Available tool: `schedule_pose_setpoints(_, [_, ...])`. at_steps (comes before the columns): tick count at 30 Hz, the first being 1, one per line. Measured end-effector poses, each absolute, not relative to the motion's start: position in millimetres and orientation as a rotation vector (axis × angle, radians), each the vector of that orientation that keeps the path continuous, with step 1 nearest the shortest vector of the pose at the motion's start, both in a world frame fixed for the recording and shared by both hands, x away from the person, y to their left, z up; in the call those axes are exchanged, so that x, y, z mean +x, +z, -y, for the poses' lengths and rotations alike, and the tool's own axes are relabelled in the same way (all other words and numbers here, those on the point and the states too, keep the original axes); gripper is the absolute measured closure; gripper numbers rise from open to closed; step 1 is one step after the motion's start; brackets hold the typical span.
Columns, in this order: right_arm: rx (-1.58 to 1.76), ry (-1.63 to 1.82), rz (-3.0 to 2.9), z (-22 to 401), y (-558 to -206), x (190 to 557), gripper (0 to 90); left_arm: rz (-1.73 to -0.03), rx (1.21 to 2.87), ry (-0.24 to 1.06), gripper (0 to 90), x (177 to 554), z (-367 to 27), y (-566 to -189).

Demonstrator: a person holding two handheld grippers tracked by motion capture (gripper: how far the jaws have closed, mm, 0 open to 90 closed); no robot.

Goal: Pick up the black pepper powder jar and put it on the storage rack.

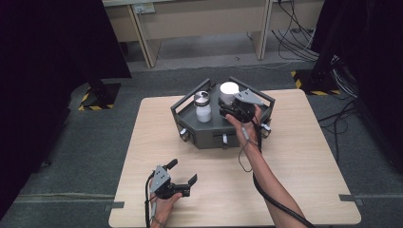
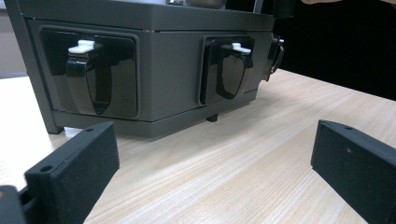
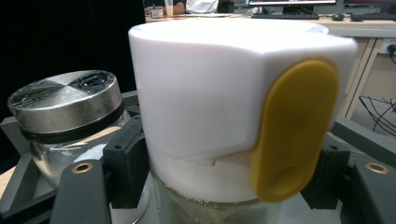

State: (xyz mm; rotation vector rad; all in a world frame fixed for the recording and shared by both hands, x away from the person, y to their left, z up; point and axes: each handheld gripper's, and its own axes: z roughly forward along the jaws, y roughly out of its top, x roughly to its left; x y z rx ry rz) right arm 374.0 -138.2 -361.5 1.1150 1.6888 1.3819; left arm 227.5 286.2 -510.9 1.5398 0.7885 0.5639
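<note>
While the right gripper point(image 1: 236, 105) is clamping the white-capped jar point(image 1: 229, 91), the left gripper point(image 1: 182, 172) is resting released.

High view: the jar is standing upright in the dark tray point(image 1: 209, 135), right hand nearer; left gripper view: jaws are gaping toward the tray wall point(image 2: 173, 70), well apart; right gripper view: the jar point(image 3: 224, 107) is sitting between the clenched jaws, the steel-lidded jar point(image 3: 70, 116) just beside.

A white cap point(image 3: 205, 102) with a yellow oval tab point(image 3: 294, 130) tops one jar. The neighbouring clear jar point(image 3: 70, 144) wears a silver lid point(image 3: 65, 105) (black-ringed), both in a dark grey tray point(image 1: 209, 135) on a pale wood-grain table point(image 1: 304, 156).
</note>
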Motion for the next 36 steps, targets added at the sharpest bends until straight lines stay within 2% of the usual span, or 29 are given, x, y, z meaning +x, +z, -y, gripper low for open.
schedule_pose_setpoints(29, [1.089,1.343,-1.657,127.7,-375.3,371.4,30.0,-0.779,1.535,0.564,0.3,225.9,-285.0,-509.3])
schedule_pose_setpoints(36, [1.124,1.362,-1.657,132.2,-376.1,369.5,19.6,-0.777,1.534,0.565,0.3,225.4,-285.0,-509.1])
